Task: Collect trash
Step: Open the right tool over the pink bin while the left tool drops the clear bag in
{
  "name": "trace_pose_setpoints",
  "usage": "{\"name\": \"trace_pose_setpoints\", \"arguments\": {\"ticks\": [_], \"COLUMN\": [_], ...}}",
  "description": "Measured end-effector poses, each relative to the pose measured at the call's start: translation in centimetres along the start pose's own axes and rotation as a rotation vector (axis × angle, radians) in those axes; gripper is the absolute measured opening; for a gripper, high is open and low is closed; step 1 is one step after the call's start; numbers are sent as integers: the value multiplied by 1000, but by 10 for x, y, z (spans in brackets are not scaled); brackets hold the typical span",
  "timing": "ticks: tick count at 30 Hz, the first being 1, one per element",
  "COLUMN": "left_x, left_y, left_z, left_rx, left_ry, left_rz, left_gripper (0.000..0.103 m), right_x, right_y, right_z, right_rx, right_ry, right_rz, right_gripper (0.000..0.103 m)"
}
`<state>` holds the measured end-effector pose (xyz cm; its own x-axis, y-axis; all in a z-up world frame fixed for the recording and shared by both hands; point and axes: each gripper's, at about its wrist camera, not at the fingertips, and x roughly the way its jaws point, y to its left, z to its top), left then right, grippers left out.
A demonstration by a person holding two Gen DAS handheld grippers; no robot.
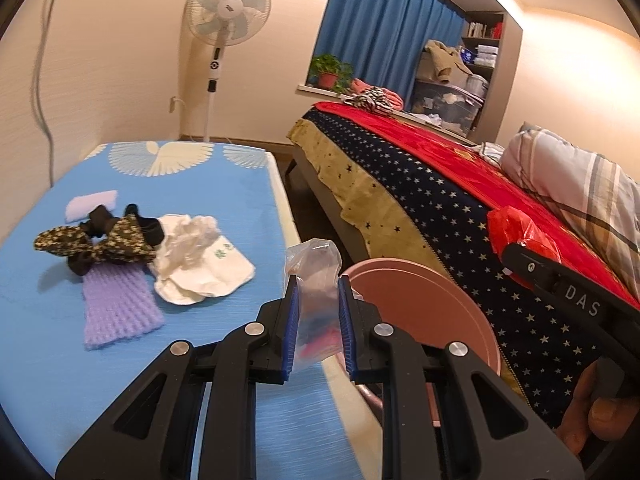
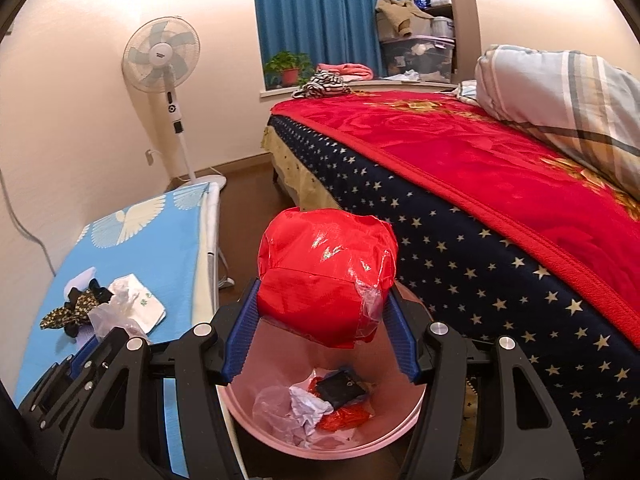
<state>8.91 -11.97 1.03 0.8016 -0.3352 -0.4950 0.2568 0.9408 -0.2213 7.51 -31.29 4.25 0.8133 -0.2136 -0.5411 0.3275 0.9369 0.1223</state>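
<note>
Step in hand, as I judge it: delivery to the bin; both grippers loaded.

Right gripper (image 2: 318,316): fingers clamped on a red plastic bag (image 2: 326,272), hanging directly over the pink bin (image 2: 400,420), already part filled; next move calls for spreading the fingers.

Left gripper (image 1: 318,328): fingers pinched on a clear plastic bag (image 1: 314,280), at the bin's near rim, by the right edge of the blue table (image 1: 48,320); needs carrying over the opening.

Mid table: white wrapper (image 1: 204,268), purple foam (image 1: 116,312), patterned cloth (image 1: 96,240).

Hidden: bin's base; clear bag's contents indistinct.

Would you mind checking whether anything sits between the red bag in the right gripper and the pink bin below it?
Nothing visible does. The red bag, held in the right gripper, hangs over the open pink bin, which already holds some trash at the bottom. The left gripper with its clear bag is off to the side.
</note>
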Motion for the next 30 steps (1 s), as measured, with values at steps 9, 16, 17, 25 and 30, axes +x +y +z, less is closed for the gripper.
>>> {"name": "trace_pose_setpoints", "arguments": {"ticks": [9, 16, 17, 25, 30], "left_x": [17, 28, 30, 39, 40], "left_y": [-17, -29, -29, -37, -42], "left_z": [-1, -5, -5, -8, -9], "left_rx": [19, 33, 29, 29, 32], "left_ry": [23, 40, 42, 60, 64], "left_rz": [-41, -72, -75, -99, -107], "left_gripper": [19, 19, 19, 19, 19], "right_x": [8, 18, 18, 20, 19], "right_y": [-23, -32, -32, -37, -39], "right_z": [4, 1, 1, -1, -1], "right_rx": [50, 58, 56, 56, 59], "right_ry": [0, 18, 19, 22, 21], "right_rz": [-63, -99, -102, -117, -123], "right_gripper": [59, 59, 59, 59, 59]}}
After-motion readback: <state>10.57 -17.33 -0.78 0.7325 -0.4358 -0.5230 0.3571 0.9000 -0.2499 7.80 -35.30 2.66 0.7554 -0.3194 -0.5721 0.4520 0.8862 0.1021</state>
